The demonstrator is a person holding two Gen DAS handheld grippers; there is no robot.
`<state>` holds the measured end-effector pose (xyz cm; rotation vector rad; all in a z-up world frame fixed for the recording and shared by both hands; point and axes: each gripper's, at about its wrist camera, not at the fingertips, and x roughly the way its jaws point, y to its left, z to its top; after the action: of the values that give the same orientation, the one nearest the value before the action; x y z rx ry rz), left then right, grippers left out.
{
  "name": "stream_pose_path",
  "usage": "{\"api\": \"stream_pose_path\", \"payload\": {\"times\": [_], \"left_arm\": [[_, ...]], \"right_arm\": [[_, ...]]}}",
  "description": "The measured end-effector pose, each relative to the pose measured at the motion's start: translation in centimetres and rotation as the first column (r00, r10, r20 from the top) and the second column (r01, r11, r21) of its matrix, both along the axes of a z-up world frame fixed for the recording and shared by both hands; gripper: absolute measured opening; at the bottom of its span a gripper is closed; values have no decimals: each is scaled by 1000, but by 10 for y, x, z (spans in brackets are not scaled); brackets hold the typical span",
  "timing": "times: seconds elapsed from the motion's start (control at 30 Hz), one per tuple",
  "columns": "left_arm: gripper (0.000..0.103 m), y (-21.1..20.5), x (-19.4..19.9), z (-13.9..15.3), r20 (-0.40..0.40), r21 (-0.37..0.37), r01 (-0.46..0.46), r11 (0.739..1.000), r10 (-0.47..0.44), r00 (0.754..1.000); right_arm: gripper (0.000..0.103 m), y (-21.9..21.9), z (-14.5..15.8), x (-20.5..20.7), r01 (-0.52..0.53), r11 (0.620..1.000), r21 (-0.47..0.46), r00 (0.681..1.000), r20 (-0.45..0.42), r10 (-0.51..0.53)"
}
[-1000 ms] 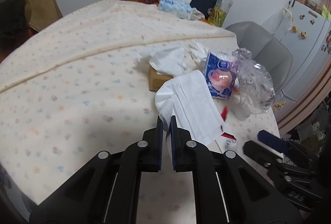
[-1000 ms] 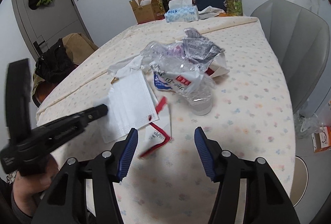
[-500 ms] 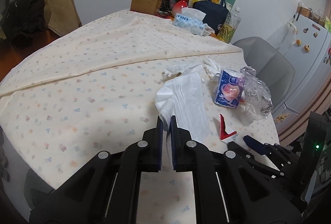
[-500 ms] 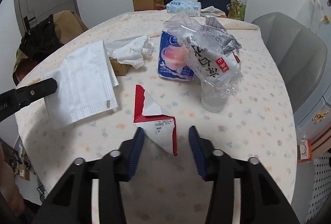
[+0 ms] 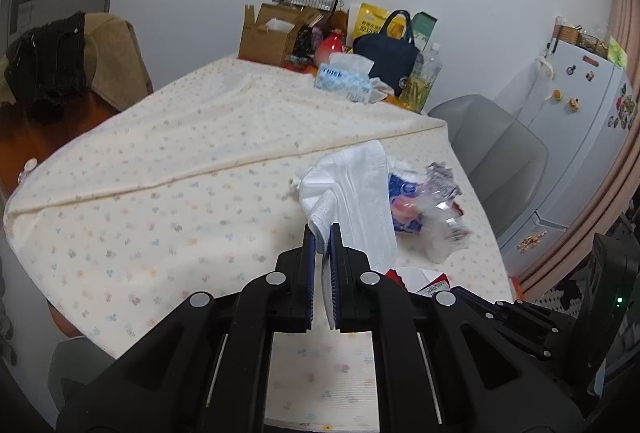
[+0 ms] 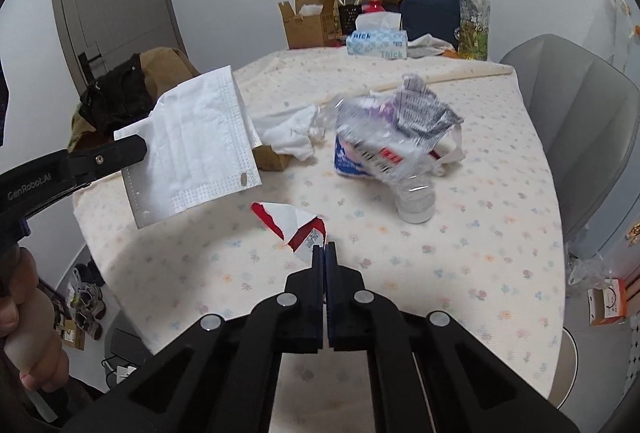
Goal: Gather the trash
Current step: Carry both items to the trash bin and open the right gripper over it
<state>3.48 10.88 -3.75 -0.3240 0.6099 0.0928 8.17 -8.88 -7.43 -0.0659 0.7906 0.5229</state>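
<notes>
My left gripper [image 5: 322, 233] is shut on a white face mask [image 5: 354, 193] and holds it in the air above the table; the right wrist view shows the mask [image 6: 196, 149] hanging from the left gripper [image 6: 132, 149]. My right gripper [image 6: 324, 251] is shut on the corner of a torn red and white wrapper [image 6: 292, 223], which is lifted a little off the cloth. A crushed clear plastic bottle [image 6: 396, 157], a blue snack packet [image 6: 352, 159] and crumpled white tissue [image 6: 292, 133] lie on the table.
The table [image 6: 480, 253] has a floral cloth. A small brown box [image 6: 270, 157] lies under the tissue. At the far end stand a cardboard box [image 6: 310, 21], tissue box [image 6: 378, 45], navy bag [image 6: 430, 15] and bottle [image 6: 474, 21]. A grey chair [image 6: 576, 137] is on the right.
My left gripper has lifted the mask off the table and pulled back. My right gripper has closed from open onto the red and white wrapper.
</notes>
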Motion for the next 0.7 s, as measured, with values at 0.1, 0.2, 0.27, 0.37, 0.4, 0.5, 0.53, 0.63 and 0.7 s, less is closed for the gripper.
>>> {"api": "stream_pose_path", "payload": {"times": [0.1, 0.2, 0.27, 0.37, 0.4, 0.5, 0.53, 0.63, 0.7], "left_arm": [[8, -7, -4, 11, 26, 9, 13, 1000, -14, 1000], [7, -16, -7, 21, 48, 9, 31, 999, -31, 998], [8, -23, -7, 28, 64, 16, 43, 999, -44, 997], [8, -34, -4, 38, 84, 25, 64, 998, -66, 994], [8, -38, -2, 41, 90, 28, 73, 997, -75, 993], [8, -54, 6, 45, 96, 43, 105, 994, -109, 989], [8, -59, 9, 47, 97, 49, 114, 992, -119, 988], [8, -75, 21, 48, 96, 57, 151, 987, -156, 983], [8, -85, 29, 47, 93, 60, 172, 983, -177, 980]], "right_arm": [[2, -12, 14, -4, 8, 999, 31, 1000, 19, -8], [2, -25, 24, -8, 23, 998, 57, 999, 33, -24], [2, -34, 30, -11, 36, 997, 68, 998, 40, -39], [2, -49, 39, -13, 61, 994, 87, 996, 55, -66], [2, -54, 41, -12, 71, 993, 94, 995, 60, -77], [2, -70, 47, -10, 107, 989, 104, 991, 73, -115], [2, -76, 49, -8, 121, 987, 107, 989, 75, -129], [2, -96, 52, -2, 171, 979, 108, 981, 77, -180], [2, -111, 54, -1, 206, 973, 106, 973, 81, -215]]}}
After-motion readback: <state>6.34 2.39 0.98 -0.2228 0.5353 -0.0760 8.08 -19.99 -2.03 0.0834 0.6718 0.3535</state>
